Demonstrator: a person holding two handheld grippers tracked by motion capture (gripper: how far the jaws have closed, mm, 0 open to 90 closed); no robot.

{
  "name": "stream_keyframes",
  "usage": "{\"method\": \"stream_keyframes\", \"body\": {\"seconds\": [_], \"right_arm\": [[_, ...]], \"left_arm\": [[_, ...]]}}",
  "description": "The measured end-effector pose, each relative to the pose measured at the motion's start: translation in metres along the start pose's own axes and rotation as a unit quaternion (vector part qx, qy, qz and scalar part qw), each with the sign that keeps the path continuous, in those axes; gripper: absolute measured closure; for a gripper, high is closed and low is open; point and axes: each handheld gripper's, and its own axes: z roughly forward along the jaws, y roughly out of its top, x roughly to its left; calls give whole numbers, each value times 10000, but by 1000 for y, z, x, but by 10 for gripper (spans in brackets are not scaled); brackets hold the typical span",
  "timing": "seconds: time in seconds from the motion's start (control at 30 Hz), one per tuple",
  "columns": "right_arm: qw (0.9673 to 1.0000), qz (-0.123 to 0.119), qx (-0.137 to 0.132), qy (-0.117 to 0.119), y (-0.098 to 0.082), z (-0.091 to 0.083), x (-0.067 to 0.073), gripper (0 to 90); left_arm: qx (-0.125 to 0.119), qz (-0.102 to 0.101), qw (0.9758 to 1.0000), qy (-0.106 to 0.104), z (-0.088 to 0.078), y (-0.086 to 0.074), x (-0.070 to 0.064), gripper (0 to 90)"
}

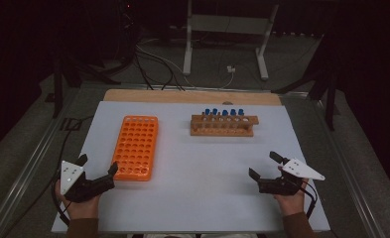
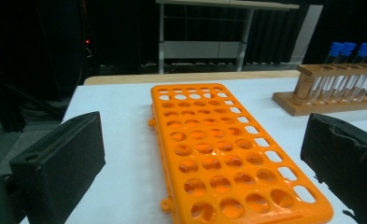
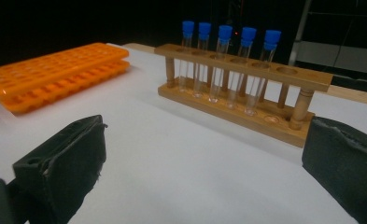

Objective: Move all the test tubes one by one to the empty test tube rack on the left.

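The table [image 1: 182, 198] held two racks: one orange rack [image 1: 135, 147] and one wooden rack [image 1: 224, 126]. Five blue-capped tubes [image 3: 224, 63] stood in the wooden rack, which had six holes in a single row. Two grippers were there, a left gripper [image 1: 98, 166] and a right gripper [image 1: 265, 165].

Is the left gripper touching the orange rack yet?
Cannot tell. In the high view the left gripper has one jaw tip meeting the orange rack edge; no gap or contact shows plainly.
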Motion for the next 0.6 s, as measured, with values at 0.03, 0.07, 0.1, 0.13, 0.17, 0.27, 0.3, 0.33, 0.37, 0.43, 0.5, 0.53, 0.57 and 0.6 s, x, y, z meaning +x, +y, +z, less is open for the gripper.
{"method": "stream_keyframes", "body": {"seconds": [0.03,0.07,0.1,0.13,0.17,0.27,0.3,0.33,0.37,0.43,0.5,0.53,0.57,0.6], "right_arm": [[10000,44,-1,46,1,0,0,0],[10000,46,-4,65,2,1,-1,0],[10000,42,7,81,4,2,-1,0],[10000,35,20,79,7,3,-1,0],[9999,60,21,86,10,4,-1,0],[9999,86,3,80,17,5,-3,0],[9999,67,-19,121,23,6,-5,0],[9999,20,-28,123,27,7,-6,0],[9999,-16,-23,98,30,8,-8,0],[9999,-72,-65,104,36,9,-10,0],[9998,-125,-105,89,44,12,-13,0],[9998,-125,-105,89,44,12,-13,0],[9997,-144,-150,115,49,16,-16,0],[9997,-144,-150,115,49,16,-16,0]], "left_arm": [[0,0,10000,0,0,0,0,7],[2,-5,10000,-24,0,0,0,7],[5,-7,10000,-28,1,0,-1,7],[5,-7,10000,-28,1,0,-1,7],[5,-12,10000,-20,1,0,-1,7],[32,-70,10000,-12,2,-1,0,7],[45,-78,10000,16,2,-2,0,7],[45,-78,10000,16,2,-2,0,7],[39,-98,9999,41,2,-2,1,7],[37,-96,9999,45,2,-2,1,7],[34,-95,9999,46,2,-2,1,7],[42,-91,9999,44,2,-2,1,7],[48,-78,9999,42,3,-2,1,7],[46,-73,10000,41,3,-2,0,7]]}}
